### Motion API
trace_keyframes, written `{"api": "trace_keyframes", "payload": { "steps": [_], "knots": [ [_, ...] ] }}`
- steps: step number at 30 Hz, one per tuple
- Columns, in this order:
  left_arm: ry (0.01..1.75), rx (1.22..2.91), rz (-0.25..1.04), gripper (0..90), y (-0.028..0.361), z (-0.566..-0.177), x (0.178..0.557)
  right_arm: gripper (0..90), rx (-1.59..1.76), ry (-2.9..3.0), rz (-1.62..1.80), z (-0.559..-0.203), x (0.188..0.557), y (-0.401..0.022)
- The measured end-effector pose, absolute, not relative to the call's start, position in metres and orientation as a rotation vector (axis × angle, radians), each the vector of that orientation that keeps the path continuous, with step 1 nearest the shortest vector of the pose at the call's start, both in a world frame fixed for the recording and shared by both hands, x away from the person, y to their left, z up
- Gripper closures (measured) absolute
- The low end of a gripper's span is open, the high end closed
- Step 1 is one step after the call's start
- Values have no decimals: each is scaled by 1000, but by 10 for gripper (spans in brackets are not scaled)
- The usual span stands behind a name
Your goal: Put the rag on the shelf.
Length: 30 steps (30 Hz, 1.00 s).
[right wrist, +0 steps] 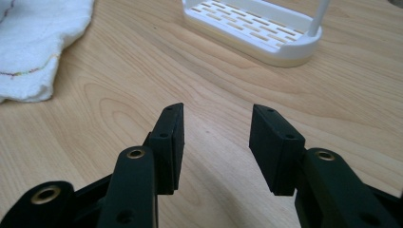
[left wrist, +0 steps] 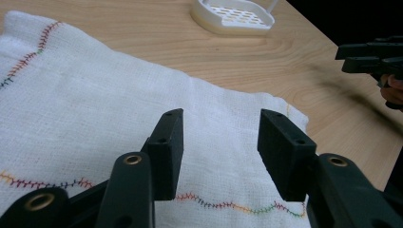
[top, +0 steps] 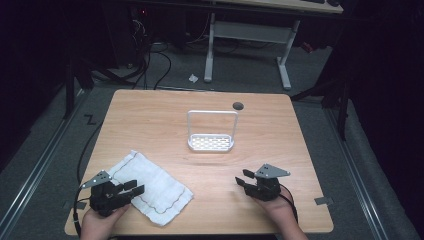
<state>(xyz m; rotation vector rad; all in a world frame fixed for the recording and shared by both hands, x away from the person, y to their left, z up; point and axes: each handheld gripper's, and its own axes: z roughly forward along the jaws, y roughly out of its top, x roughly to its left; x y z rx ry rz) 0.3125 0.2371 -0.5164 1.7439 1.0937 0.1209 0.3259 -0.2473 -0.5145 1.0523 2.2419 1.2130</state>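
Observation:
A folded white cloth (top: 150, 186) with coloured stitching along its border lies at the front left of the wooden table (top: 165, 115). My left gripper (top: 136, 188) hovers over the cloth's near edge, jaws open, nothing between them; in the left gripper view the cloth (left wrist: 95, 109) spreads under the open jaws (left wrist: 221, 118). My right gripper (top: 242, 177) rests at the front right, open and empty, above bare wood (right wrist: 216, 111). A white rack (top: 211, 142) with a slotted base and a tall wire frame stands mid-table, also seen as the rack (right wrist: 256, 28) ahead of the right gripper.
A small dark round spot (top: 238, 105) marks the table's far side. Beyond the table a white-legged desk (top: 250, 35) and cables stand on the grey floor. The right gripper (left wrist: 375, 57) shows at the far right of the left gripper view.

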Motion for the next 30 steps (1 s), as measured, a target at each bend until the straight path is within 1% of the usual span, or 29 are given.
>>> {"api": "trace_keyframes", "payload": {
  "steps": [5, 7, 9, 10, 12, 14, 16, 18, 19, 22, 24, 26, 30],
  "knots": [
    [1100, 1746, 164, 510, 238, -515, 314, 565, 1022, 2258, 1222, -514, 321, -238],
    [1117, 1748, 217, 519, 240, -515, 313, 616, 1017, 2285, 1246, -515, 321, -230],
    [1132, 1774, 240, 550, 241, -517, 313, 660, 1015, 2327, 1329, -514, 320, -212],
    [1138, 1799, 249, 574, 241, -518, 314, 700, 1000, 2356, 1357, -513, 319, -199],
    [1151, 1839, 238, 665, 241, -521, 316, 767, 888, 2417, 1318, -510, 319, -167],
    [1163, 1874, 208, 730, 240, -525, 319, 786, 795, 2469, 1287, -507, 322, -138],
    [1153, 1919, 230, 769, 238, -527, 320, 819, 749, 2498, 1292, -505, 330, -112],
    [1148, 1926, 230, 799, 238, -527, 321, 856, 715, 2518, 1277, -504, 338, -90],
    [1144, 1932, 224, 805, 237, -528, 322, 865, 710, 2531, 1264, -504, 341, -80],
    [1171, 1985, 258, 818, 234, -533, 330, 864, 706, 2581, 1221, -511, 352, -59],
    [1182, 1968, 234, 824, 234, -534, 335, 865, 696, 2623, 1156, -522, 357, -50],
    [1185, 1958, 231, 824, 234, -535, 336, 871, 688, 2644, 1112, -531, 358, -47],
    [1184, 1945, 230, 804, 232, -536, 336, 885, 713, 2637, 1131, -532, 355, -53]
  ]
}}
